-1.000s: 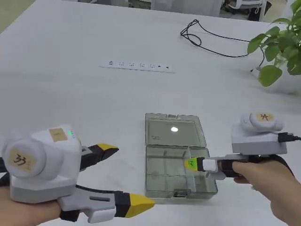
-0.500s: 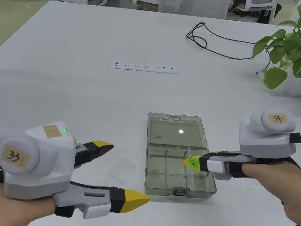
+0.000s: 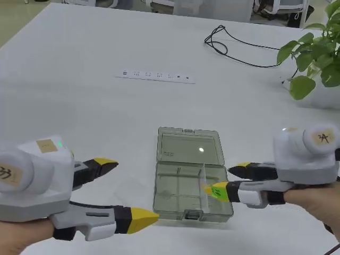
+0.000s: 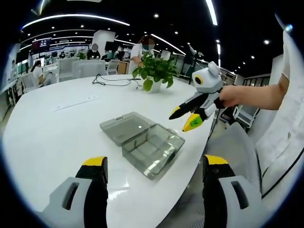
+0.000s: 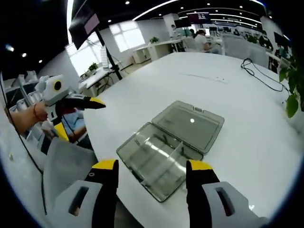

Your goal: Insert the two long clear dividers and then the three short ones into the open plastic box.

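The smoky clear plastic box (image 3: pixel 180 197) lies open near the table's front edge, its lid (image 3: pixel 188 146) folded flat away from me. Clear dividers (image 3: pixel 204 180) stand inside the tray; I cannot tell how many. My right gripper (image 3: pixel 226 179) hovers open just right of the tray, nothing between its yellow tips. My left gripper (image 3: pixel 127 188) hangs open to the left of the box, apart from it. In the left gripper view the box (image 4: pixel 142 142) lies ahead of the open left gripper (image 4: pixel 154 164). The right gripper view has the box (image 5: pixel 166 142) and one divider (image 5: pixel 175 151).
A white power strip (image 3: pixel 155 75) lies farther back on the white table (image 3: pixel 79 106). A black cable (image 3: pixel 239 50) loops at the back, and a green plant (image 3: pixel 313 53) stands at the right edge. People sit at desks far behind (image 4: pixel 142 47).
My right gripper was shut over the tray's right side; it has opened and drawn back slightly right. The left gripper stayed open and dropped a little lower left.
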A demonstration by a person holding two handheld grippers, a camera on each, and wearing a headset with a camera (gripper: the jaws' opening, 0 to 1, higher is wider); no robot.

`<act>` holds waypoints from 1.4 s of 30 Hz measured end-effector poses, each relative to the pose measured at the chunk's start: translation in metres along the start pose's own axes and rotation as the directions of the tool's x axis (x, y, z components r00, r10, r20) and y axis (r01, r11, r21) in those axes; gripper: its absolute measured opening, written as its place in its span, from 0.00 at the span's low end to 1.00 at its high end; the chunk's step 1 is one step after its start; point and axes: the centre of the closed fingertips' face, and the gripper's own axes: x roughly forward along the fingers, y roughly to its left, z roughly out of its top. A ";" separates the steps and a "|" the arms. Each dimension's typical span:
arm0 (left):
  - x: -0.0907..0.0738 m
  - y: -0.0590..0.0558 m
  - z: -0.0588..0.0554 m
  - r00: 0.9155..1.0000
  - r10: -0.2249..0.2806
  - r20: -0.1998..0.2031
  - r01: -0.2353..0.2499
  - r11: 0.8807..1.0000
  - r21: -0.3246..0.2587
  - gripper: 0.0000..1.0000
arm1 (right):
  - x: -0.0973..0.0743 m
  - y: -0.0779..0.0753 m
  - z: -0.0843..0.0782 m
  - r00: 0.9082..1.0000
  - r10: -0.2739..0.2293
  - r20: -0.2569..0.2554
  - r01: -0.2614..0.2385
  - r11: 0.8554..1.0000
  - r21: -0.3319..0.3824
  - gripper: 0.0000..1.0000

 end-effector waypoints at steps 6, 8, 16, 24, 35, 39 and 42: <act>0.000 0.008 -0.006 1.000 0.022 -0.020 -0.022 1.000 -0.020 0.82 | -0.008 0.003 -0.003 0.999 0.034 0.034 -0.032 0.997 -0.070 0.60; 0.001 0.011 -0.009 0.999 0.028 -0.034 -0.028 0.999 -0.028 0.81 | -0.010 0.004 -0.004 0.998 0.043 0.045 -0.039 0.995 -0.095 0.61; 0.005 0.023 -0.033 0.989 0.062 -0.131 -0.068 0.997 -0.044 0.78 | -0.019 0.002 -0.013 0.996 0.056 0.072 -0.041 0.980 -0.196 0.65; 0.006 0.037 -0.055 0.967 0.118 -0.227 -0.147 0.982 -0.118 0.71 | -0.032 -0.004 -0.021 0.992 0.052 0.114 -0.027 0.977 -0.211 0.66; 0.015 0.060 -0.091 0.895 0.172 -0.411 -0.225 0.971 -0.083 0.58 | -0.039 0.001 -0.023 0.987 0.044 0.156 -0.012 0.979 -0.202 0.65; 0.021 0.063 -0.100 0.869 0.183 -0.460 -0.231 0.972 -0.049 0.56 | -0.040 0.002 -0.024 0.986 0.043 0.162 -0.011 0.981 -0.195 0.65; 0.023 0.065 -0.107 0.851 0.190 -0.490 -0.239 0.970 -0.039 0.55 | -0.041 0.003 -0.024 0.984 0.044 0.172 -0.010 0.981 -0.192 0.65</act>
